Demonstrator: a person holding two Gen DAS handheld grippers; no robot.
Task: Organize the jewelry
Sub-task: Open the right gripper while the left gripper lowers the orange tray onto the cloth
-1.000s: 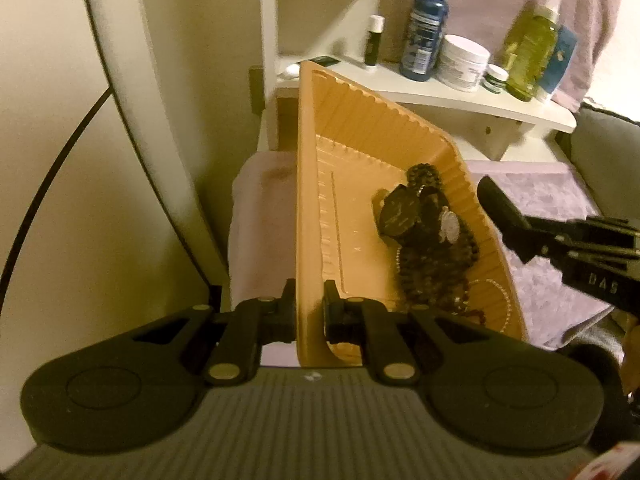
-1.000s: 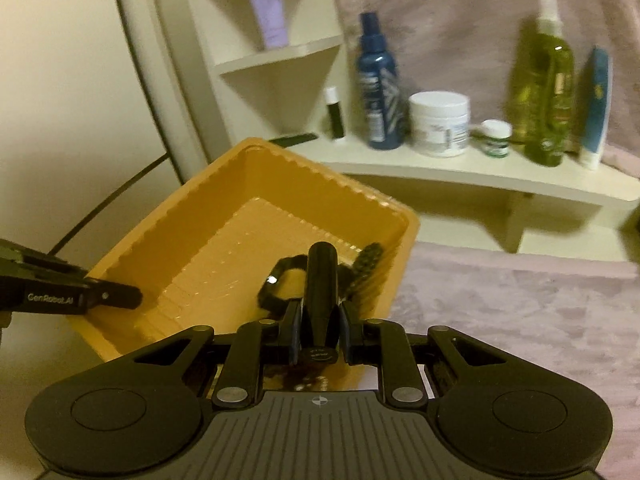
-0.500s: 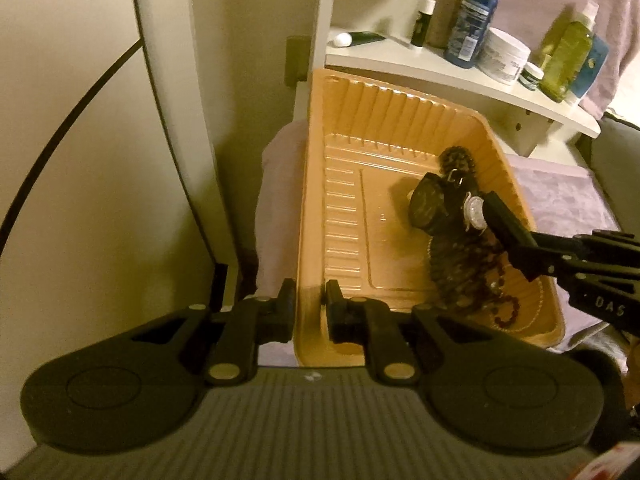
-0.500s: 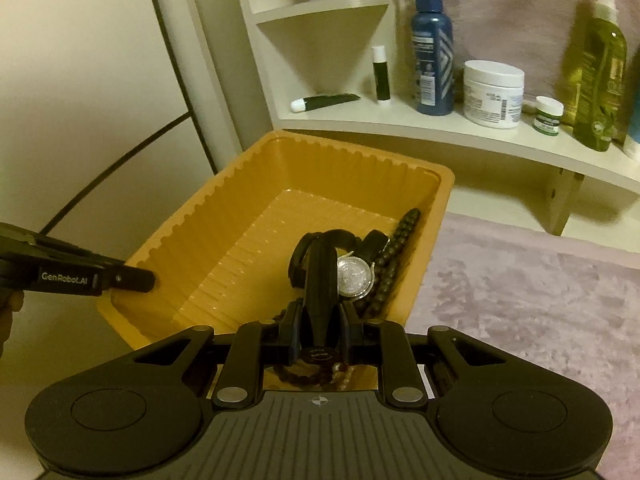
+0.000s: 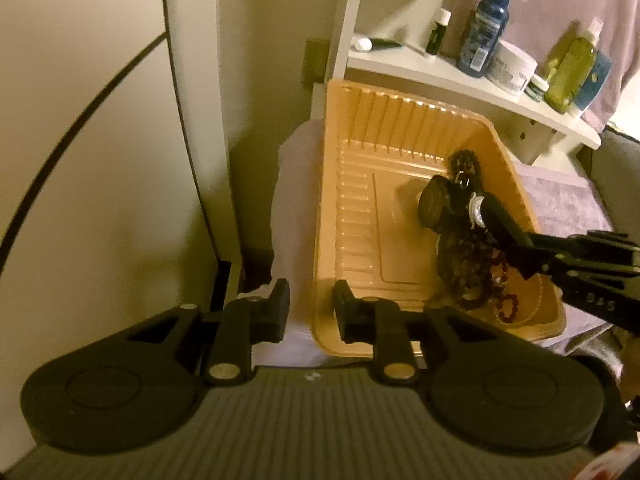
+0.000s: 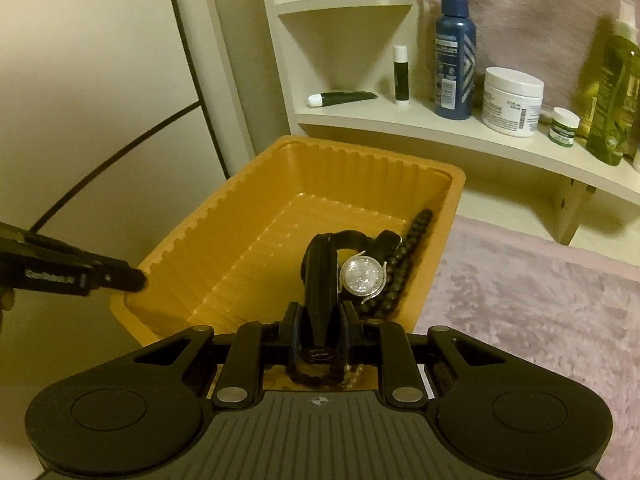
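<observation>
Our left gripper has just been opening off the tray wall. Our right gripper squeezes a black watch; lift slowly, beads may snag.

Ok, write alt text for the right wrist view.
The right tongs are shut on a black watch over an orange tray, where a sparkly silver watch and dark beads lie. The left tongs reach the tray's near left corner; bottles and jars stand on a white shelf behind.
</observation>
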